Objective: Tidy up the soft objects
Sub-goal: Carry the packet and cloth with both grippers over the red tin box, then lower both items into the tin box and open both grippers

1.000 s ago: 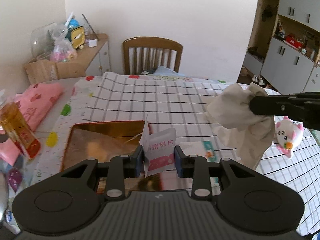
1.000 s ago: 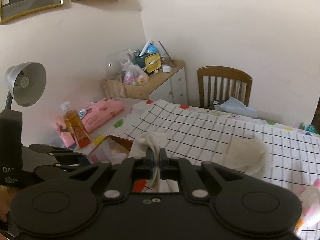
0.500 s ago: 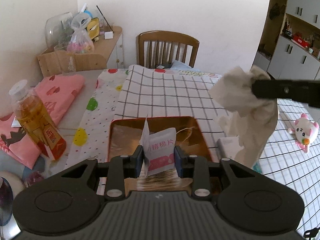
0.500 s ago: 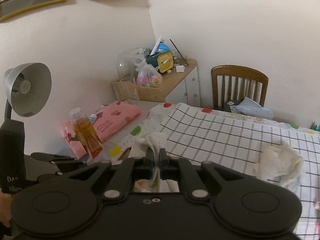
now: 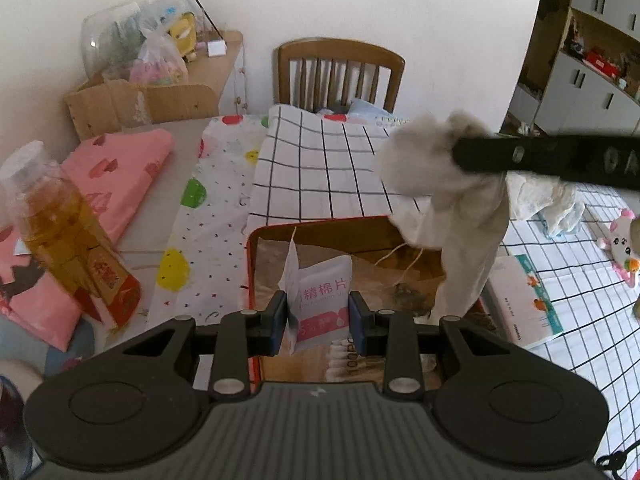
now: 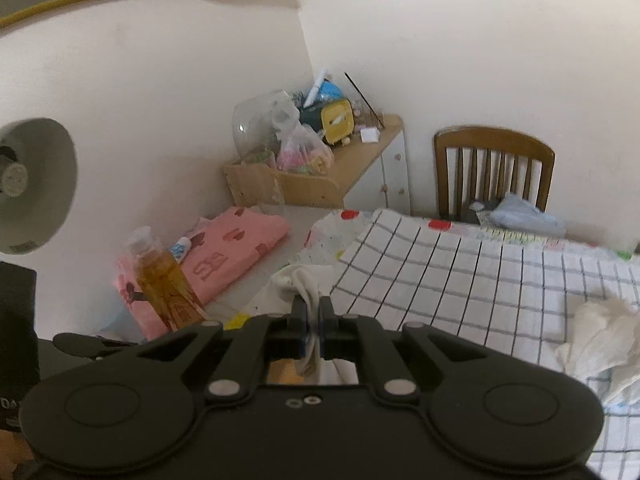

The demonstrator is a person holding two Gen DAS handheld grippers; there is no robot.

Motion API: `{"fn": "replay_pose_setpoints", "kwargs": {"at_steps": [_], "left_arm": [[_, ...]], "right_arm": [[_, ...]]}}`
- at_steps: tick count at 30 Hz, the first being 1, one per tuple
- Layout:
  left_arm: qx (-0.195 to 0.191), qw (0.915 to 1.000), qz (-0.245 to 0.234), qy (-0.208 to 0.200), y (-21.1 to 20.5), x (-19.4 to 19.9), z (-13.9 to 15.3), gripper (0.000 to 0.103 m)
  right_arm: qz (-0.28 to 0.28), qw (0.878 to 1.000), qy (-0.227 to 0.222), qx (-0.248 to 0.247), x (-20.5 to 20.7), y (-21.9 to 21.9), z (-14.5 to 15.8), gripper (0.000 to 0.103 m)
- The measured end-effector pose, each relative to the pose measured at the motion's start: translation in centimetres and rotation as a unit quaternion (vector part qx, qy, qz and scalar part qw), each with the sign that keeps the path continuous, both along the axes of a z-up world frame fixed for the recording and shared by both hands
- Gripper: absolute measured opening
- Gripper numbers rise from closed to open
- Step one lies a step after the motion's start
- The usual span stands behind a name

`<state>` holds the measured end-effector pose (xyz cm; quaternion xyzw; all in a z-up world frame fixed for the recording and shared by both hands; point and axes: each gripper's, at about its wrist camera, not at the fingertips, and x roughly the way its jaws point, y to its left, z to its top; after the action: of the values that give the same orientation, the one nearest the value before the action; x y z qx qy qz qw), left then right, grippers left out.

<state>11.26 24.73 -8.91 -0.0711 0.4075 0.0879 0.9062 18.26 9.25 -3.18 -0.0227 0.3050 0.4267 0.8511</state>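
Note:
My left gripper (image 5: 318, 316) is shut on a white and pink packet of cotton pads (image 5: 322, 300), held above a red-rimmed tray (image 5: 252, 280) with a shiny gold bottom. My right gripper (image 6: 313, 330) is shut on an off-white cloth (image 6: 304, 280). In the left wrist view that cloth (image 5: 436, 184) hangs from the right gripper's black finger (image 5: 540, 156) over the tray's right side. A second crumpled white cloth (image 6: 600, 340) lies on the checked tablecloth to the right. A small white and pink plush toy (image 5: 622, 248) sits at the far right.
A bottle of amber liquid (image 5: 60, 232) stands left of the tray, beside folded pink fabric (image 5: 116, 172). A booklet (image 5: 524, 296) lies right of the tray. A wooden chair (image 5: 340, 72) stands behind the table, a cluttered side cabinet (image 6: 340, 160) at back left, a desk lamp (image 6: 32, 184) near left.
Both grippers have moved left across the table with their loads. The tray now lies straight under the packet, and the hanging cloth has come over the tray's right side.

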Motion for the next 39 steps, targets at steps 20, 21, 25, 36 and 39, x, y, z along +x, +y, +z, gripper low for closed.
{"fn": "replay_pose_setpoints", "kwargs": {"at_steps": [20, 21, 25, 36, 39], "left_arm": [[0.022, 0.9972, -0.054, 0.046, -0.6, 4.6, -4.4, 0.032], [0.023, 0.997, -0.056, 0.049, -0.6, 4.6, -4.6, 0.032], [0.028, 0.9966, -0.058, 0.051, -0.8, 4.8, -4.9, 0.032], [0.037, 0.9962, -0.063, 0.048, -1.3, 4.6, -4.8, 0.06], [0.034, 0.9966, -0.063, 0.041, -1.3, 4.3, -4.5, 0.063]], "right_arm": [[-0.003, 0.992, 0.037, -0.124, 0.6, 1.4, -8.2, 0.006], [-0.001, 0.991, 0.036, -0.129, 0.5, 1.6, -8.4, 0.007], [0.01, 0.989, 0.029, -0.144, -0.1, 1.8, -8.9, 0.011], [0.019, 0.988, 0.036, -0.151, -0.4, 1.5, -9.1, 0.02], [0.02, 0.989, 0.037, -0.145, -0.6, 1.2, -8.8, 0.025]]}}
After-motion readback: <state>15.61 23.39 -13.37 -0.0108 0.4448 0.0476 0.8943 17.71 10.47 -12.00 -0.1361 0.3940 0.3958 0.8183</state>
